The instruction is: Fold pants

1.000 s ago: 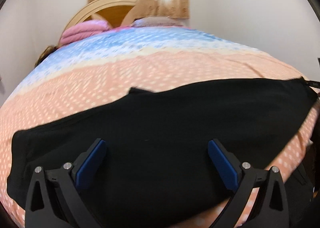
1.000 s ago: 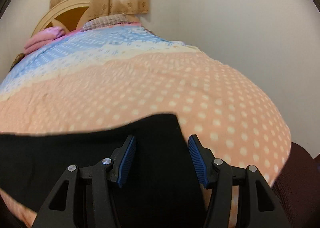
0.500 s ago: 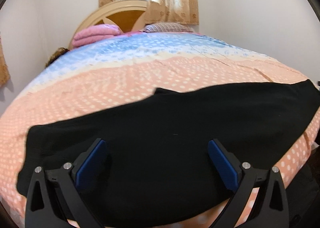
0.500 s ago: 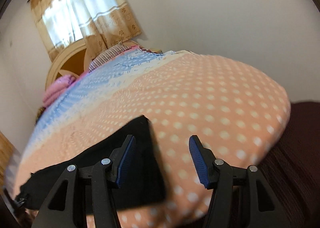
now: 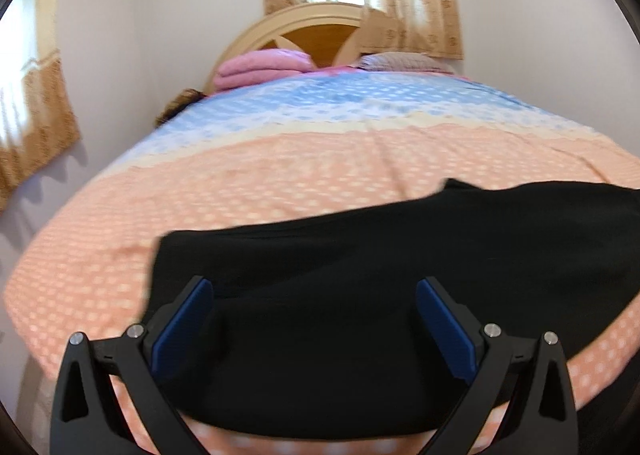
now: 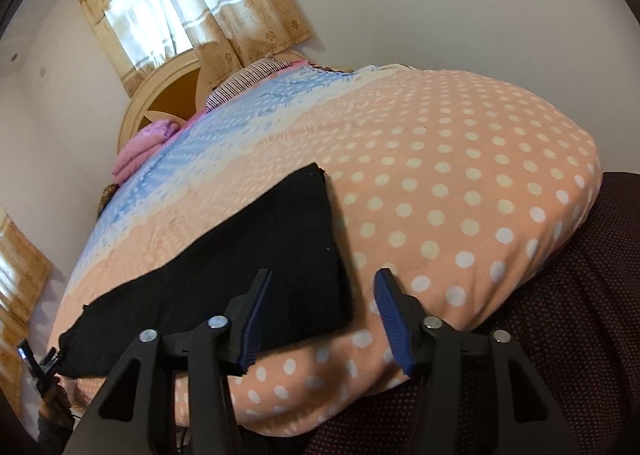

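The left gripper point(image 5: 312, 315) sits at 6 o'clock in its own view, jaws spread wide and holding nothing, its blue pads point(image 5: 182, 317) hanging over the near part of the black pants point(image 5: 360, 295). The pants lie flat on the bed point(image 5: 280, 183), stretching from the frame's centre out to 3 o'clock, with their left end squared off at about 8 o'clock of centre. This view alone shows the garment's long spread and a small raised bump on its far edge toward 2 o'clock. It also takes in a side window curtain point(image 5: 32, 123) at 9 o'clock, a folded pink blanket point(image 5: 264, 67) and a pillow point(image 5: 400, 61) at 12 o'clock before a curved wooden headboard point(image 5: 304, 27).

The right gripper point(image 6: 322, 315) likewise sits at 6 o'clock, jaws parted to a moderate gap and empty. Its left finger overlaps the pants point(image 6: 256, 263) in the picture, while the right one stands over bare bedspread point(image 6: 460, 183). Only this view shows the garment's other end: a straight, cleanly cut edge running from 12 o'clock of centre down toward the gripper, ending in a sharp corner. At 8 o'clock, past the far end of the pants, part of the other gripper's black frame point(image 6: 42, 363) shows, and at 4 o'clock dark maroon dotted fabric point(image 6: 560, 335) lies beside the bed.

The pants look matte and smooth. The bedspread is soft peach cloth with crisp white dots, turning to blue and cream bands toward the headboard. The curtains point(image 6: 192, 3) are sheer white with tan floral borders.
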`<state>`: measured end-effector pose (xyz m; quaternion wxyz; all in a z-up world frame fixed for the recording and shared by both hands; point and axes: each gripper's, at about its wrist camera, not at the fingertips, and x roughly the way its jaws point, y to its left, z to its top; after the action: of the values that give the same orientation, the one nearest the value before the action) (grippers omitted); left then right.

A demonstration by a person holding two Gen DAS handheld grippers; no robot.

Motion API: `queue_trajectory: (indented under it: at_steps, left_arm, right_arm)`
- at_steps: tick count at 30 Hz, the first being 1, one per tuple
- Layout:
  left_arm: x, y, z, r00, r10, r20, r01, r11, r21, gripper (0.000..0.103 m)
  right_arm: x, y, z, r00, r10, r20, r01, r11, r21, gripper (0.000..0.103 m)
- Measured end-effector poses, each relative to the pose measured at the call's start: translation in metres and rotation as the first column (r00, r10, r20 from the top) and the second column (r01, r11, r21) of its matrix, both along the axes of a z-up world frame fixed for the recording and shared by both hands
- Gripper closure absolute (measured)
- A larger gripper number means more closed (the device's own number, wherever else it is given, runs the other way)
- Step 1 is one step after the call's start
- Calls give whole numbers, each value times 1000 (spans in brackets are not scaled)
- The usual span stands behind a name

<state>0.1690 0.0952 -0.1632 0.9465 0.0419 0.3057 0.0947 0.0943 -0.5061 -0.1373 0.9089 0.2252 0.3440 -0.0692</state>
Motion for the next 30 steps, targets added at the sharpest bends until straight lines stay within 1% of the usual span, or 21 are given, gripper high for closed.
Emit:
queue_trajectory:
  at_steps: [1,3,6,7,9,11,12,13,15,19,23,25,27,30]
  left_arm:
    - [-1,5,0,1000,15,2,-15,1000,3,0]
    - [-2,22,-3,999,51,0,-51,999,-15,0]
    - [0,45,-12,995,101,-20,-102,994,-41,0]
    - [1,52,-16,993,119,-28,-120,991,-57,0]
    - [4,65,-28,991,122,-51,-127,985,-117,0]
    - [2,61,-30,992,120,-29,-122,989,-87,0]
    - [3,59,-30,992,118,-32,-120,990,-78,0]
    - [2,59,-30,993,117,-32,-120,990,-80,0]
    - [2,60,-29,992,119,-30,-121,988,-100,0]
    - [-1,61,-31,993,120,-21,-121,988,-95,0]
    - [-2,63,-31,993,121,-17,-122,988,-98,0]
    - [-2,64,-31,992,122,-16,-123,988,-97,0]
    - [-2,64,-31,993,120,-16,-121,987,-101,0]
    - [-1,64,-31,993,120,-17,-122,987,-104,0]
  right_arm:
    - [-2,-1,-1,1000,7,-1,-7,1000,23,52]
    - [-4,-2,-3,1000,20,0,-20,998,58,52]
    - [-2,-1,-6,1000,23,10,-23,998,65,52]
    - [1,0,-7,999,28,18,-29,997,66,52]
    - [8,3,-9,999,46,28,-48,997,54,52]
    - [10,5,-11,998,41,42,-43,998,44,54]
    - [9,4,-10,999,34,42,-36,998,50,62]
    - [8,3,-10,999,34,39,-36,998,56,75]
    - [8,-1,-12,998,37,45,-41,995,93,80]
    - [3,-10,-17,997,29,73,-41,986,165,81]
    - [6,-8,-19,997,21,72,-31,989,147,81]
    - [7,-10,-20,996,17,85,-31,987,157,81]
    - [6,-13,-22,995,16,94,-34,981,190,81]
    - [1,-18,-19,993,10,119,-38,973,228,87]
